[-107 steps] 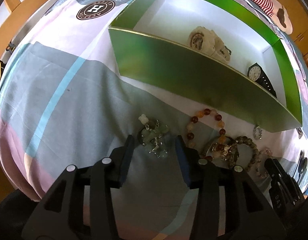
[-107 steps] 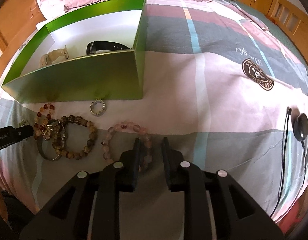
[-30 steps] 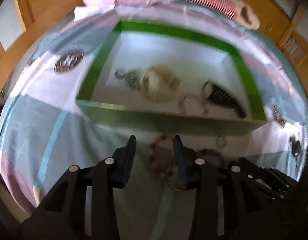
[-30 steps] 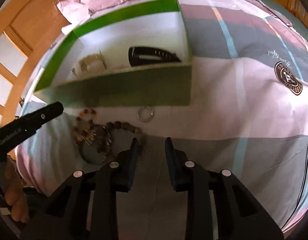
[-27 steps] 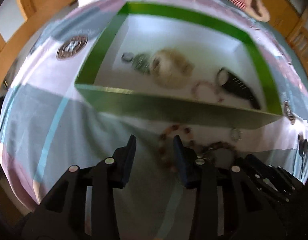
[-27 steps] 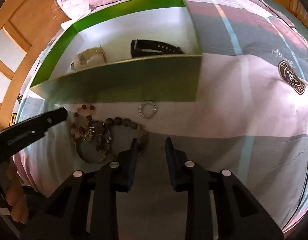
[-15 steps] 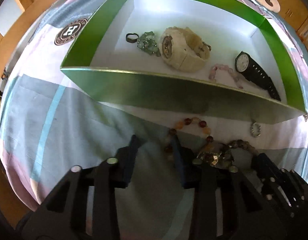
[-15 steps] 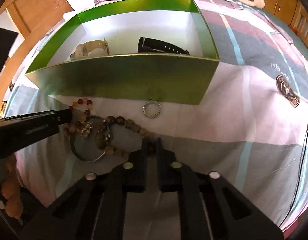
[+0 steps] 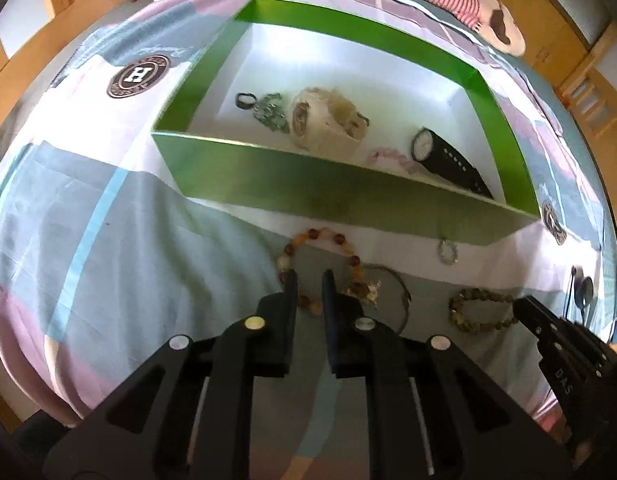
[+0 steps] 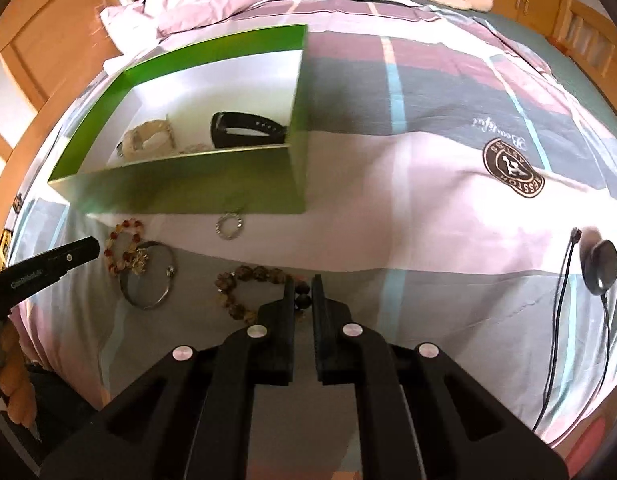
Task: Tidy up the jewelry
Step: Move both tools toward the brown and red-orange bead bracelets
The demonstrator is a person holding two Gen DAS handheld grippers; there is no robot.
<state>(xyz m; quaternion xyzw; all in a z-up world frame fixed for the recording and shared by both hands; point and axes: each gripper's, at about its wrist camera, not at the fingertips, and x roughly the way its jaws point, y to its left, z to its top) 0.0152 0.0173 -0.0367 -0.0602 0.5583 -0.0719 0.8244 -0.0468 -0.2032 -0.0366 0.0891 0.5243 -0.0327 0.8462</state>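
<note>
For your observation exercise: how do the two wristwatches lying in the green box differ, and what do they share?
The cream watch is bulky and pale, curled into a chunky loop; the black watch is slim and dark, with its strap stretched out flatter. The cream one lies near the middle of the green box, the black one toward its right end. Both rest on the box's white floor.

The right hand-held gripper (image 10: 303, 286) points in from six o'clock, jaws nearly together and clamped on two dark beads of the brown bead bracelet (image 10: 252, 290), whose loop trails toward nine o'clock on the bed (image 10: 428, 216). At about ten o'clock from it lie a silver bangle (image 10: 148, 276) and an amber bead bracelet (image 10: 122, 246), touching. A small sparkly ring (image 10: 229, 227) sits just below the green box (image 10: 180, 190), at eleven o'clock. Inside the box are a black watch (image 10: 248, 130) and a cream watch (image 10: 146, 142). The left hand-held gripper (image 10: 84, 250) reaches in from nine o'clock. A black puck with a cable (image 10: 598, 266) lies at three o'clock.
</note>
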